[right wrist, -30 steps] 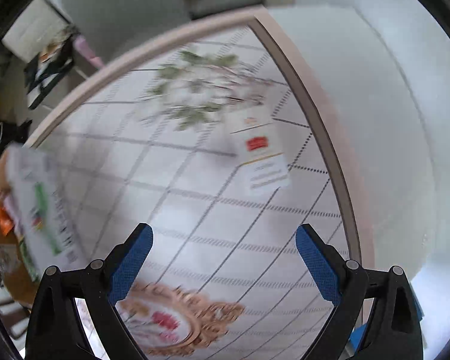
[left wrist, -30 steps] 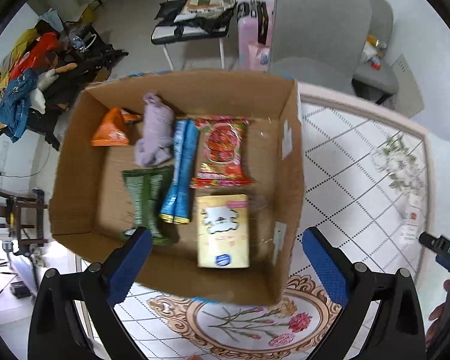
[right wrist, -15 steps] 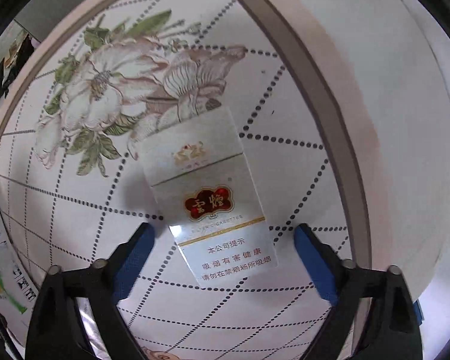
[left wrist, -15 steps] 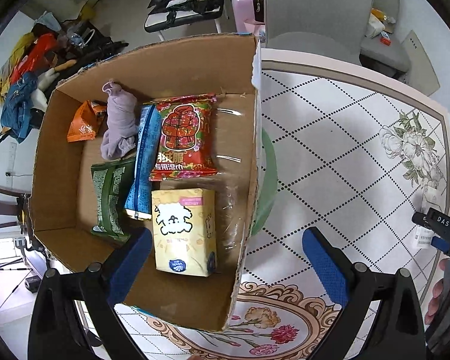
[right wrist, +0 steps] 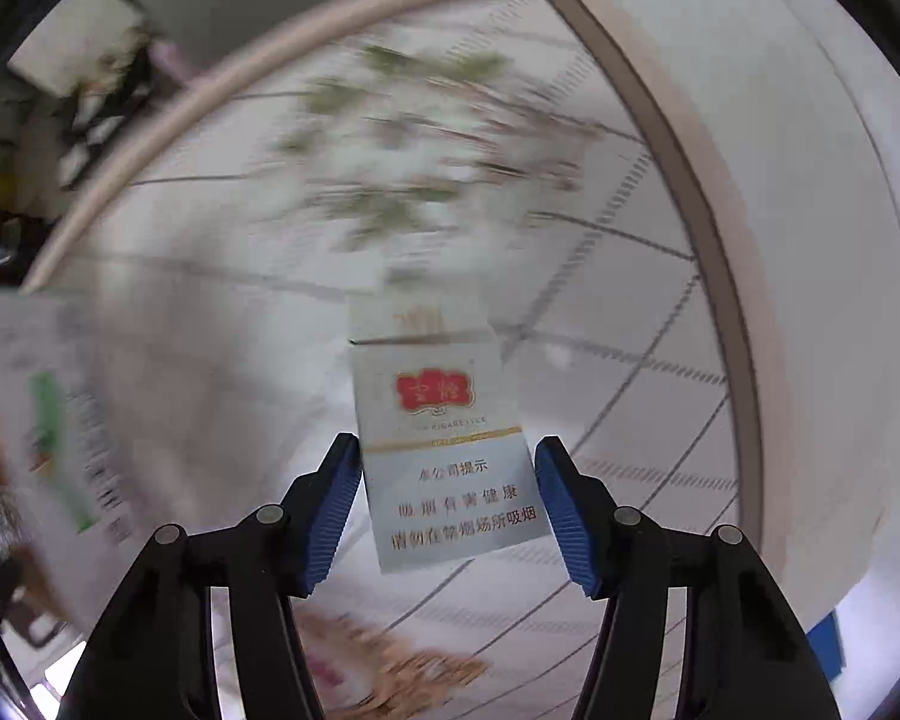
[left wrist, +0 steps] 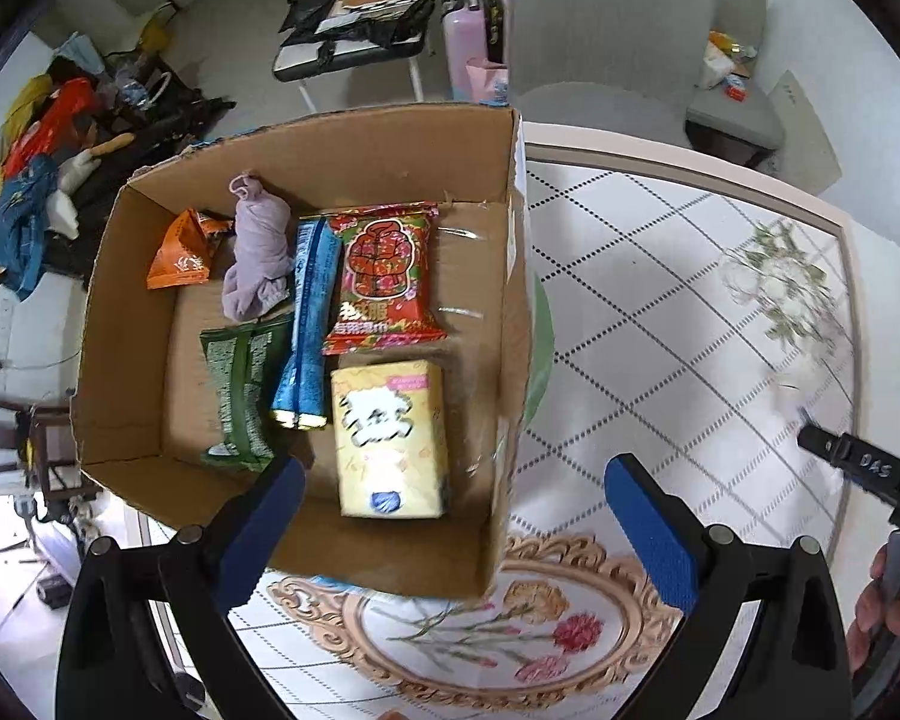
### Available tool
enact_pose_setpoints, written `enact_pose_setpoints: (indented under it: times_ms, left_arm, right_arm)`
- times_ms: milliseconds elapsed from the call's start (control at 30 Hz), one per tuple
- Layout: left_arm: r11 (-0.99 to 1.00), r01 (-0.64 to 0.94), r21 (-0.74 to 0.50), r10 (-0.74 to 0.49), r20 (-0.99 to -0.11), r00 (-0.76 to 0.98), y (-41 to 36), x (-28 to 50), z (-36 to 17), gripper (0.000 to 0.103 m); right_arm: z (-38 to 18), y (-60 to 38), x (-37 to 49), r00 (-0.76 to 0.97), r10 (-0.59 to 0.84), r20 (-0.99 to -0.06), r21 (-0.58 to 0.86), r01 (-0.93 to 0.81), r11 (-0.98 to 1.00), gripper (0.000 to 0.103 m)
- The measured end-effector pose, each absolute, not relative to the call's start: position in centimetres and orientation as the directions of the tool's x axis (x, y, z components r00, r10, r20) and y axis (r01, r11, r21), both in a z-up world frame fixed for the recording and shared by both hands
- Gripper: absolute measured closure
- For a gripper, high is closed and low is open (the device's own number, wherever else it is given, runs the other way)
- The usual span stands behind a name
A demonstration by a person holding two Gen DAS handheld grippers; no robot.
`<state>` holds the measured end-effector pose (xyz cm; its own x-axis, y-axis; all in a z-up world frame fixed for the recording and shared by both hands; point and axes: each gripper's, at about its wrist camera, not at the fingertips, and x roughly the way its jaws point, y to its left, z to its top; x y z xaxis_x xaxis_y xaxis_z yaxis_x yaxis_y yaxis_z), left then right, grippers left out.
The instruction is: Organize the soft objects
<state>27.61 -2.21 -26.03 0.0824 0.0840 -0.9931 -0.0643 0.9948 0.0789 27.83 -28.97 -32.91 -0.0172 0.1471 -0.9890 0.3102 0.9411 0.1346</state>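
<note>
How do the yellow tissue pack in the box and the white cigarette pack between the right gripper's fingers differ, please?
The yellow tissue pack lies flat inside the cardboard box, untouched; the white cigarette pack sits between the right gripper's fingers, outside the box. The tissue pack is yellow with a white cartoon print; the cigarette pack is white with a red emblem and Chinese text. Both are rectangular packs.

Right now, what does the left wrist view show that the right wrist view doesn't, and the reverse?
Only the left wrist view shows inside the cardboard box: yellow tissue pack, red snack bag, purple cloth, plus the open left gripper. Only the right wrist view shows the white cigarette pack between the right gripper pads. Both show the patterned tabletop.
</note>
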Motion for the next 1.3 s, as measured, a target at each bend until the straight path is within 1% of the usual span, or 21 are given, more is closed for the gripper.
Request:
enact_pose_setpoints:
  times_ms: [33,100,167,200,267,300,433,467,500,567,600,633,700,800,833,1033,1167,1233,1300]
  left_arm:
    - [0.997,-0.045,0.064,0.068,-0.994,0.086,-1.5,27.2,-25.3,0.000]
    - [0.999,-0.019,0.043,0.045,-0.994,0.099,0.2,26.3,-23.9,0.000]
    - [0.999,-0.003,0.033,0.034,-0.994,0.104,1.9,25.9,-23.0,0.000]
    - [0.999,-0.004,0.040,0.040,-0.993,0.108,3.0,25.7,-22.6,0.000]
    - [0.999,-0.016,0.044,0.045,-0.992,0.121,5.1,25.4,-21.8,0.000]
    - [0.999,-0.025,0.040,0.043,-0.991,0.125,6.1,25.3,-21.6,0.000]
    - [0.997,-0.064,0.032,0.041,-0.989,0.144,9.7,24.9,-21.1,0.000]
    - [0.997,-0.075,0.031,0.041,-0.989,0.144,10.3,24.8,-21.2,0.000]
    - [0.995,-0.093,0.029,0.043,-0.988,0.148,11.0,24.6,-21.3,0.001]
    - [0.993,-0.114,0.010,0.027,-0.989,0.146,12.0,24.3,-21.7,0.000]
    - [0.993,-0.119,0.000,0.017,-0.990,0.140,12.2,24.3,-22.1,0.000]
    - [0.992,-0.126,-0.004,0.012,-0.992,0.125,12.6,24.2,-22.7,0.000]
    - [0.992,-0.127,0.000,0.014,-0.994,0.105,13.0,24.1,-23.6,0.000]
    - [0.993,-0.117,0.013,0.023,-0.996,0.089,13.4,24.0,-24.6,0.001]
    - [0.993,-0.113,0.018,0.027,-0.996,0.084,13.6,24.0,-24.8,0.000]
    - [0.995,-0.095,0.035,0.041,-0.998,0.054,13.8,23.8,-26.5,0.000]
    - [0.996,-0.086,0.031,0.034,-0.999,0.029,13.7,23.4,-27.5,0.000]
    - [0.996,-0.080,0.028,0.030,-0.999,0.025,13.6,23.1,-27.7,0.000]
    - [0.997,-0.073,0.029,0.031,-0.999,0.028,13.6,22.9,-27.7,0.000]
  right_arm:
    - [-31.5,-27.8,27.5,0.003,0.169,-0.986,0.163,0.291,0.943,0.083]
    - [-28.3,-24.5,26.6,0.028,0.207,-0.978,0.208,0.245,0.947,0.085]
    - [-26.6,-22.0,26.0,0.035,0.201,-0.979,0.204,0.194,0.960,0.086]
    - [-26.3,-20.9,25.8,0.042,0.202,-0.978,0.206,0.184,0.961,0.086]
    - [-26.8,-19.4,25.6,0.037,0.209,-0.977,0.212,0.190,0.959,0.090]
    - [-26.9,-19.4,25.4,0.036,0.225,-0.974,0.228,0.210,0.951,0.094]
    - [-27.6,-17.9,25.3,0.023,0.241,-0.970,0.240,0.227,0.944,0.094]
    - [-28.6,-18.1,25.7,-0.004,0.230,-0.973,0.223,0.241,0.945,0.093]
    - [-30.0,-18.2,25.8,-0.048,0.237,-0.970,0.216,0.274,0.937,0.087]
    - [-32.5,-18.2,25.1,-0.061,0.323,-0.944,0.280,0.367,0.887,0.055]
    - [-33.6,-17.7,24.6,-0.076,0.328,-0.942,0.276,0.382,0.882,0.015]
    - [-34.7,-16.8,24.1,-0.104,0.328,-0.939,0.266,0.384,0.884,0.004]
    - [-37.1,-15.2,22.8,-0.156,0.331,-0.931,0.247,0.400,0.883,0.004]
    - [-39.2,-14.3,21.5,-0.168,0.296,-0.940,0.194,0.447,0.873,0.004]
    - [-39.9,-14.1,21.2,-0.169,0.304,-0.938,0.197,0.463,0.864,0.005]
    - [-40.7,-14.8,20.8,-0.110,0.322,-0.940,0.218,0.532,0.818,0.005]
    - [-40.2,-15.1,20.5,-0.098,0.281,-0.955,0.186,0.542,0.820,0.006]
    - [-40.1,-15.4,20.4,-0.098,0.252,-0.963,0.156,0.558,0.815,0.020]
    - [-41.0,-15.6,19.7,-0.118,0.288,-0.950,0.170,0.580,0.797,0.020]
